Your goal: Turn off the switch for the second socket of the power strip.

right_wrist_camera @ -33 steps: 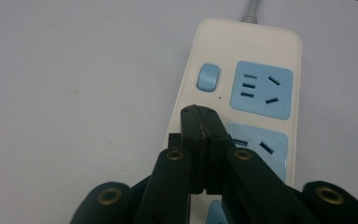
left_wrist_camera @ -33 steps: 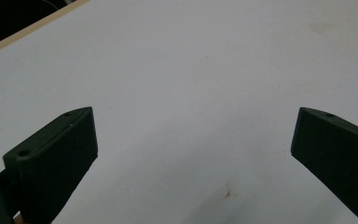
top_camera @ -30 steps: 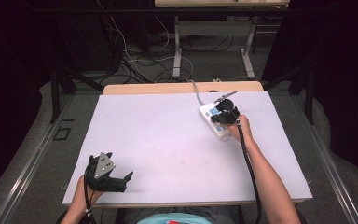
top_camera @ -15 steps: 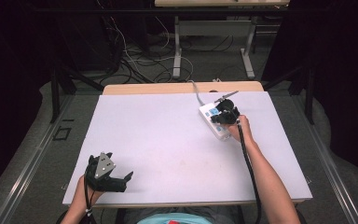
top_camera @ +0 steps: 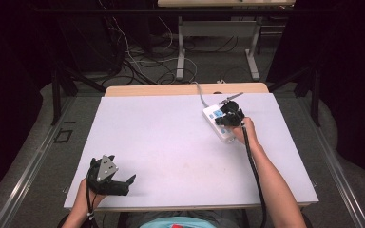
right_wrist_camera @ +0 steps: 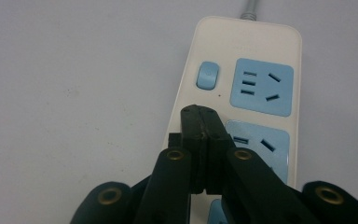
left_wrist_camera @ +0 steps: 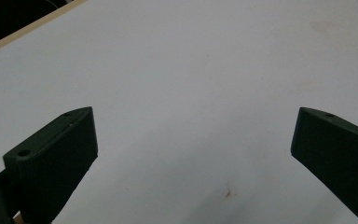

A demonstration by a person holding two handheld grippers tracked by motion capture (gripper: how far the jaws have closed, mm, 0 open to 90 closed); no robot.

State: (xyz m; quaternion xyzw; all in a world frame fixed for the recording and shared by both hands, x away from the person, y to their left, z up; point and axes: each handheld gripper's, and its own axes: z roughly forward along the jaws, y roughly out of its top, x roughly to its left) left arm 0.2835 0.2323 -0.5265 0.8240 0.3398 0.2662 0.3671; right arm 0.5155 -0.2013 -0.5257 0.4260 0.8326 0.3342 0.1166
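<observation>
A white power strip [top_camera: 217,125] with light-blue sockets lies on the white table [top_camera: 171,142] at the right rear; its grey cord [top_camera: 200,95] runs off the far edge. My right gripper [top_camera: 226,117] rests over the strip. In the right gripper view its jaws are shut, tips [right_wrist_camera: 200,116] pressed together just above the strip [right_wrist_camera: 261,84], beside the blue switch [right_wrist_camera: 208,75] and the second socket. I see nothing between them. My left gripper [top_camera: 129,184] lies near the front left edge, jaws wide open [left_wrist_camera: 193,140] over bare tabletop.
A wooden strip [top_camera: 185,89] borders the table's far edge. Beyond it, cables and the legs of another table [top_camera: 216,52] stand on the dark floor. The person's forearms come in from the bottom edge.
</observation>
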